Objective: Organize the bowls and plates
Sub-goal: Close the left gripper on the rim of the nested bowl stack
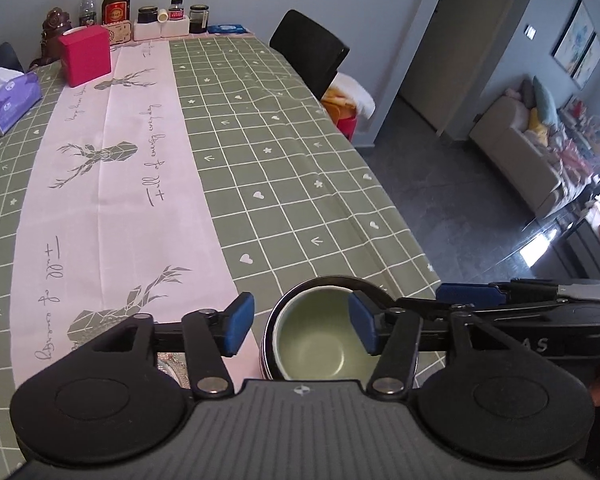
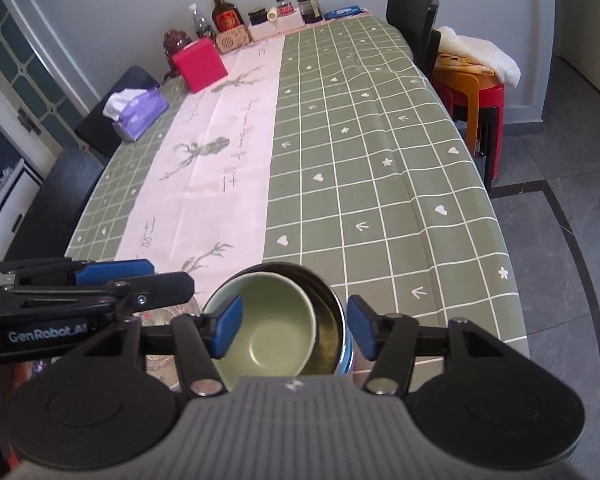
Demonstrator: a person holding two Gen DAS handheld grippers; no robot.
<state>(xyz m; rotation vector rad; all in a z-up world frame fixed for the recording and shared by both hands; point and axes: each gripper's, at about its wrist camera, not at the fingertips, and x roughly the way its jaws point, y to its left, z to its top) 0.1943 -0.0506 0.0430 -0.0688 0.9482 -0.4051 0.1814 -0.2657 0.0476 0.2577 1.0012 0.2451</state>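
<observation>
Two grippers, left (image 1: 300, 326) and right (image 2: 294, 326), hover with jaws spread over a green bowl (image 2: 278, 320) nested in a metal bowl (image 2: 332, 320) at the table's (image 2: 360, 160) near edge.

Green bowl (image 2: 276, 320) nested in metal bowl (image 2: 332, 312), right tool (image 2: 294, 326) spread wide above.

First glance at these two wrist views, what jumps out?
A pale green bowl nested inside a steel bowl at the table's near edge, with the right gripper and left gripper both open over it. Farther back, a red box stands on the pink runner before a row of bottles.
</observation>
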